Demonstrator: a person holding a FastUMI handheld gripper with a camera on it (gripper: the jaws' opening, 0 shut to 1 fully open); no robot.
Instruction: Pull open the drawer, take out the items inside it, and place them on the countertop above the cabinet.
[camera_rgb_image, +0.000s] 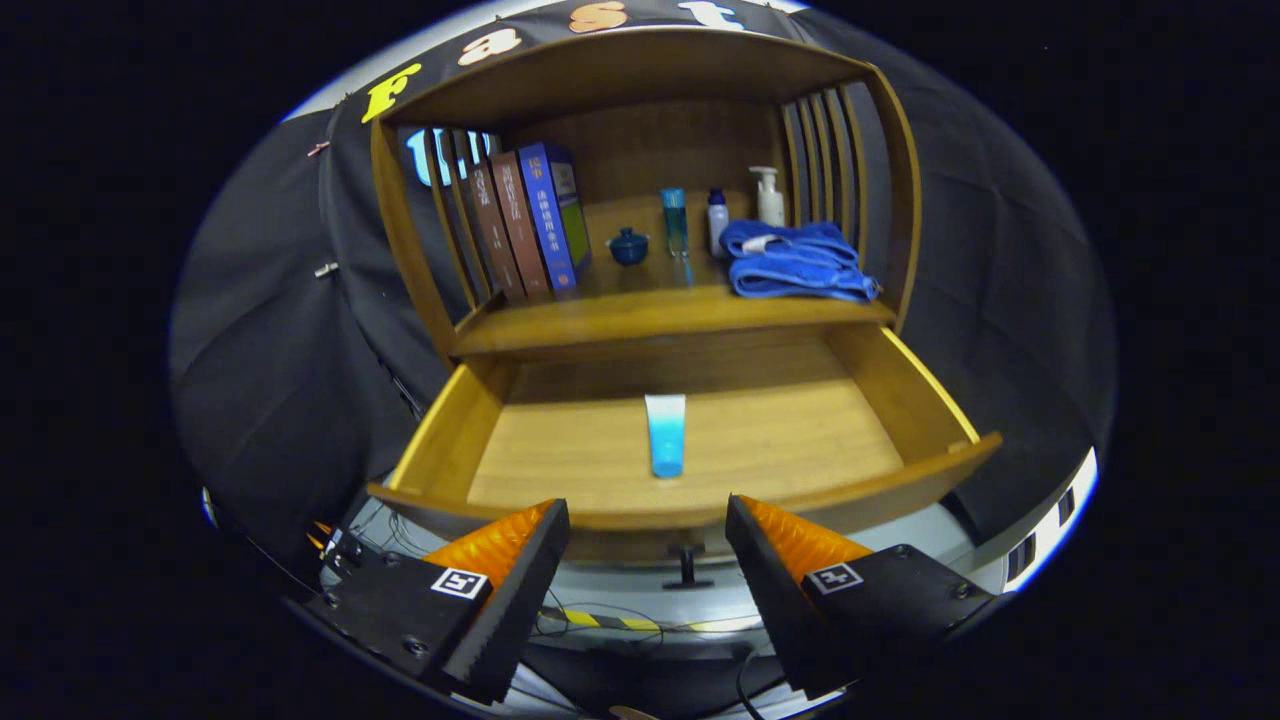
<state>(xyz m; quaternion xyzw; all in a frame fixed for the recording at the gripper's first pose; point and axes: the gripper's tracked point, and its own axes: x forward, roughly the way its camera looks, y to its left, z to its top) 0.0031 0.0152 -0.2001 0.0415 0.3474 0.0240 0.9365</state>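
The wooden drawer (900, 390) of the cabinet stands pulled out toward me. A blue and white tube (666, 434) lies flat on its floor, near the middle, cap end toward me. My gripper (648, 520) hangs open just in front of the drawer's front panel, and the tube lies beyond the gap between the fingers. The drawer's small dark knob (687, 570) shows below the front panel, between the fingers. Above the drawer is the countertop (640, 315), a wooden shelf inside the cabinet's hutch.
On the countertop stand three books (530, 220) at the left, a small blue lidded pot (629, 246), a blue tube (676, 222), a small bottle (717, 222), a pump bottle (769, 195) and folded blue towels (795, 262). Slatted sides and a top board enclose the shelf.
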